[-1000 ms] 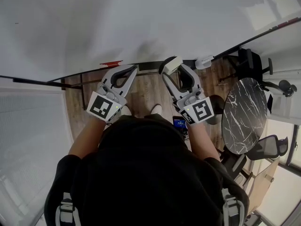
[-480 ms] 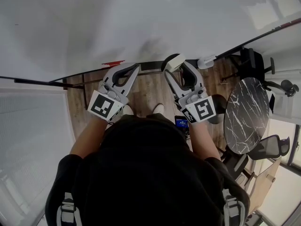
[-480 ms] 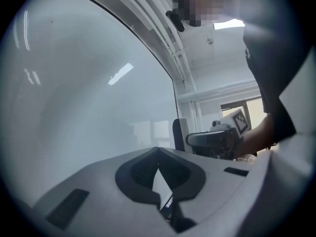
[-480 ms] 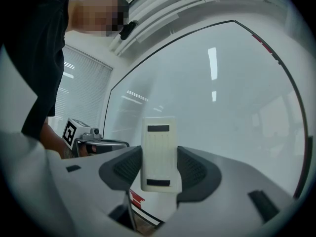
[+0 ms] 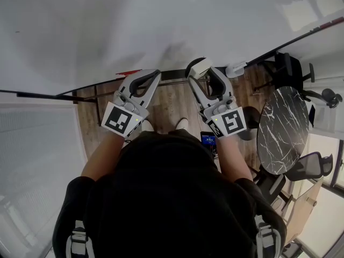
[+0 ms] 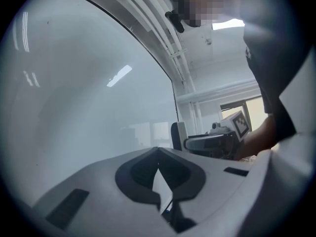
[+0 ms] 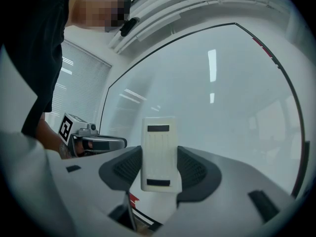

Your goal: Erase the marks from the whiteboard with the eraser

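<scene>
Jaws of your right gripper [image 5: 201,77] squeeze the cream plastic block eraser [image 7: 159,152], close to the big shiny white whiteboard [image 5: 134,26]. Your left gripper [image 5: 155,75] jaws are shut, holding nothing. Press the eraser flat on the small red mark [image 5: 127,72].

Head view: from above, steeply down, facing foot of whiteboard [image 5: 161,26]. Gripper views: low, close, angled up same whiteboard.
</scene>
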Tool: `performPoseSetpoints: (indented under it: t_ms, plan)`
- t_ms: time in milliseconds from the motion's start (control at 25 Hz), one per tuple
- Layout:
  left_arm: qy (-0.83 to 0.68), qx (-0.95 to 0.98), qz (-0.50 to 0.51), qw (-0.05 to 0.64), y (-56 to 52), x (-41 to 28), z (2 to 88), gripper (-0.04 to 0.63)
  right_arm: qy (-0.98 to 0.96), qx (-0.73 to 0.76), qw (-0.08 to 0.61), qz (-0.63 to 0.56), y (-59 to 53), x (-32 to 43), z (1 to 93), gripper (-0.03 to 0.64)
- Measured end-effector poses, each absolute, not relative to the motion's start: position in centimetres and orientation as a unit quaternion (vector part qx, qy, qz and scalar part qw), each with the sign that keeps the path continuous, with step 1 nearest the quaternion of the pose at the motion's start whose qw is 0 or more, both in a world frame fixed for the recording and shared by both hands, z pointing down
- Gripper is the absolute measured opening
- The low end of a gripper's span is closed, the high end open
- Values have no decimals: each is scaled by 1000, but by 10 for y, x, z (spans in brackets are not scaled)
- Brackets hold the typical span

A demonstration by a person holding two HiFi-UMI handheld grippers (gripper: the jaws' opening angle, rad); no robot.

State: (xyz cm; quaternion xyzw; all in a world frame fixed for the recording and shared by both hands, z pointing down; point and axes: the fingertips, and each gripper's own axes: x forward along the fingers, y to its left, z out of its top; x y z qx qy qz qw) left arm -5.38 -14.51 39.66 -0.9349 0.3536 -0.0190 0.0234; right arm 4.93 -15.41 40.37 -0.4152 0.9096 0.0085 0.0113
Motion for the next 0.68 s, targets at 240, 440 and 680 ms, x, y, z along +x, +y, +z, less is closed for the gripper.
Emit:
performPoseSetpoints:
  t_ms: [240,440,680]
  plan:
    - [352,-936,-17,23,-150,-54,395,5,908,-419,12,7,-159,49,404,222]
    - [351,-936,-16,25,-149,-52,394,5,908,-418,10,5,-158,49,405,222]
    - [349,-937,-14,25,-146,-47,394,5,909,-418,9,6,-156,52,405,222]
